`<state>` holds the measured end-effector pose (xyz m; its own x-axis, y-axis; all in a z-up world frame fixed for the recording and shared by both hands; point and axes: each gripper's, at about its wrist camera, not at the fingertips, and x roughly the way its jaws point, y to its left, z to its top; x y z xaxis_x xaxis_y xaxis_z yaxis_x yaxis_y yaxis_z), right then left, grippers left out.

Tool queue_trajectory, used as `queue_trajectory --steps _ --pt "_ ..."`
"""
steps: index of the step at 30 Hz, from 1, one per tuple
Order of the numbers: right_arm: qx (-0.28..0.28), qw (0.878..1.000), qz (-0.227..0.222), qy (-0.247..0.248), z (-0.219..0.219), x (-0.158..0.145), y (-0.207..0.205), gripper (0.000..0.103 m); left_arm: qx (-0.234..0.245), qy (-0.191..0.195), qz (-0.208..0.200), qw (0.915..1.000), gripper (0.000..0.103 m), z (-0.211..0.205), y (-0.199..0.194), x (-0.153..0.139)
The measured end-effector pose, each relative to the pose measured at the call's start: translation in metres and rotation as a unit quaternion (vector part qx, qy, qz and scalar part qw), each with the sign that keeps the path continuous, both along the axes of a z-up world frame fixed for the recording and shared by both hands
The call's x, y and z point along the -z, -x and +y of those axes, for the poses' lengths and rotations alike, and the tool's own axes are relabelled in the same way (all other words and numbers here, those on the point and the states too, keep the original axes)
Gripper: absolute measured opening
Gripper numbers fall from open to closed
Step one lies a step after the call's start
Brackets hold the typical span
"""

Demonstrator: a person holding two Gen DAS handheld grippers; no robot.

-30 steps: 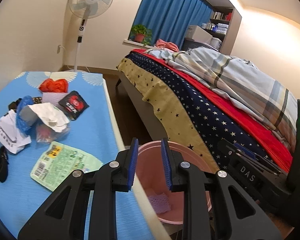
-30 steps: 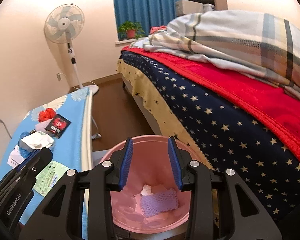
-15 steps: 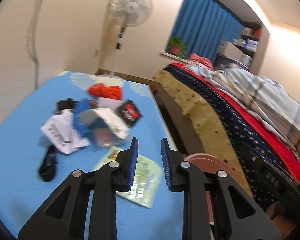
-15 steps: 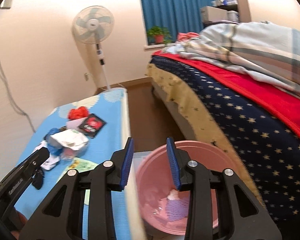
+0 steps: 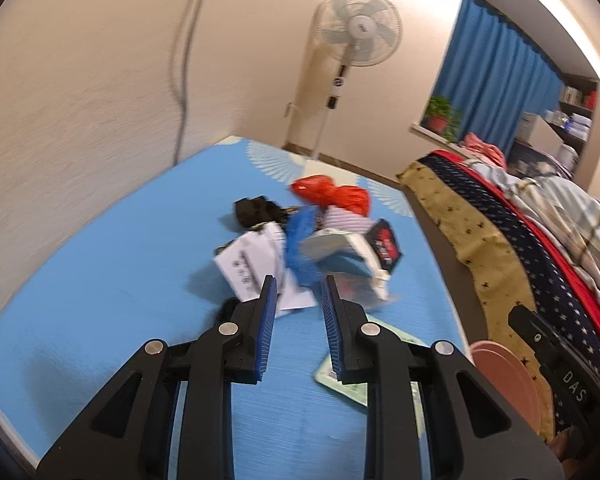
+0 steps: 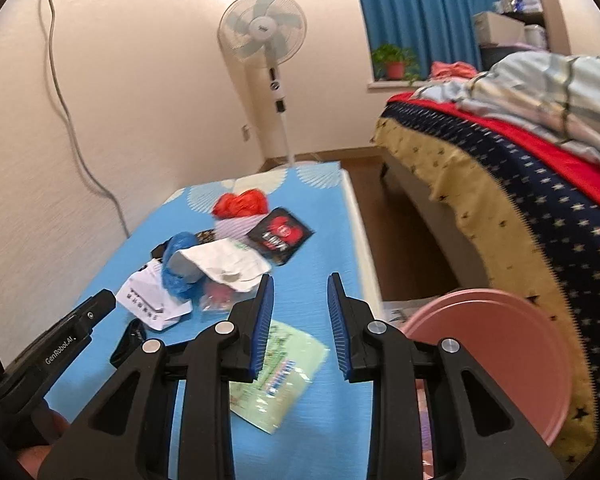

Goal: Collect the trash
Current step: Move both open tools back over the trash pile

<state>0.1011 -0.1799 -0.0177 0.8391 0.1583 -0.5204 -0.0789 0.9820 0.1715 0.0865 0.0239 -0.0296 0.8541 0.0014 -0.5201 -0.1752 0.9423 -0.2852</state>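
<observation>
A pile of trash lies on the blue table: a red plastic bag, a black packet with a red logo, crumpled white paper, blue plastic, a printed white sheet and a green packet. My left gripper hovers open just short of the pile, with nothing between its fingers. My right gripper hangs over the table's right part above the green packet; its jaws are closing on empty air. The pink bin stands on the floor beside the table.
A bed with a star-print cover runs along the right, with a strip of wooden floor between it and the table. A standing fan is at the far end. A wall with a hanging cable borders the table's left side.
Both views have swung left, from over the pink bin to the trash pile on the table. The right jaws have narrowed slightly. The left jaws keep the same gap.
</observation>
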Motion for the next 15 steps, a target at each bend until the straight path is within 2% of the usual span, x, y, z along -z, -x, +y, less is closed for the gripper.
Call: queue_trajectory --steps 8,15 --pt "-0.026 0.999 0.034 -0.03 0.024 0.023 -0.036 0.028 -0.044 0.015 0.022 0.9987 0.024 0.024 -0.015 0.017" --pt "-0.015 0.996 0.069 -0.053 0.029 0.043 -0.069 0.028 -0.061 0.021 0.036 0.9973 0.026 0.033 -0.03 0.026"
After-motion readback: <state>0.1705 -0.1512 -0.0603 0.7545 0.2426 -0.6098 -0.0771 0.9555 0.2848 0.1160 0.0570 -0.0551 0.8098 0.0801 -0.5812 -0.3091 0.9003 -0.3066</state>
